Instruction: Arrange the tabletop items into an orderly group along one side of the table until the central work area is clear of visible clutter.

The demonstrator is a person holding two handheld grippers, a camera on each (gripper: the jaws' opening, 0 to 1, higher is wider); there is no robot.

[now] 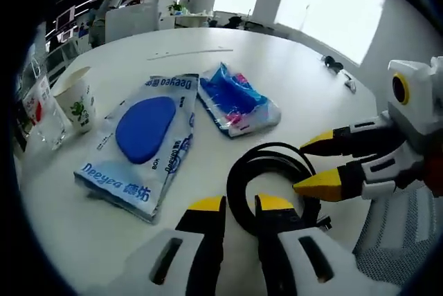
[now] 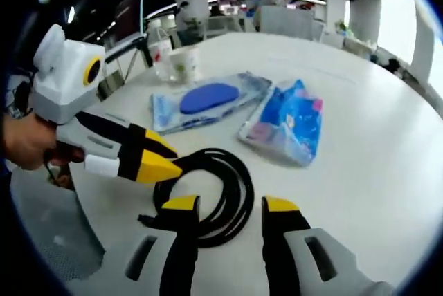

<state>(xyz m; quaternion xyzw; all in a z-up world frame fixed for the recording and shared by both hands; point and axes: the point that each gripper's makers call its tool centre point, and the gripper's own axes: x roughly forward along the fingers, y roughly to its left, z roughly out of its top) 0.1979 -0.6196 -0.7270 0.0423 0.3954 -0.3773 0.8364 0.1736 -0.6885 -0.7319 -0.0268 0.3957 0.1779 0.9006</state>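
A coiled black cable (image 1: 242, 171) (image 2: 232, 185) lies on the white table (image 1: 291, 68) near its edge. My left gripper (image 1: 240, 206) has its jaws close together on the coil's near side; in the right gripper view it (image 2: 173, 159) comes in from the left, its yellow tips pinched at the coil's rim. My right gripper (image 2: 230, 206) stands open with the coil's near part between its jaws; in the left gripper view it (image 1: 304, 166) straddles the coil's right side. Beyond the coil lie a blue-and-white wipes pack (image 1: 145, 144) (image 2: 208, 99) and a blue crinkly packet (image 1: 239, 102) (image 2: 287, 123).
A paper cup (image 1: 79, 102) (image 2: 183, 61) and a plastic bottle (image 1: 41, 113) (image 2: 159, 47) stand together at the table's far side. A small dark object (image 1: 333, 64) lies far off on the table. A hand (image 2: 28, 140) holds the left gripper. Desks and windows fill the background.
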